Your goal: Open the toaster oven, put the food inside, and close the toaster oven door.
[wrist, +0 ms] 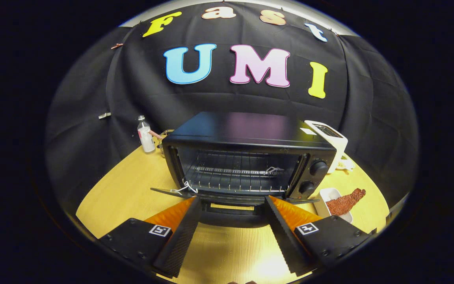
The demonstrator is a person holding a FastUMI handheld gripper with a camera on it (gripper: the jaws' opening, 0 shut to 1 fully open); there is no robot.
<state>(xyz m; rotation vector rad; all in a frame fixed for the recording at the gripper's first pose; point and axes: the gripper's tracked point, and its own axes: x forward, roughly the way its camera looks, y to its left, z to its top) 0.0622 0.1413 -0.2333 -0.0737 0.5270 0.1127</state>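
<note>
A black toaster oven [246, 154] stands on the wooden table [128, 189], its door [231, 197] folded down flat toward me. Inside, the wire rack [235, 173] is bare. Two knobs [317, 167] sit on its right side. My gripper [233, 201] is open, its fingertips just above the lowered door's front edge, with the door handle [233, 209] between them and nothing gripped. The food, a reddish-brown strip [345, 202], lies across a small white dish [327, 197] to the right of the oven, beyond my right finger.
A small plastic bottle [145, 136] stands to the left of the oven near the cloth wall. A white appliance [329, 138] stands behind the oven's right rear corner. Bare tabletop lies left of the oven and under the fingers.
</note>
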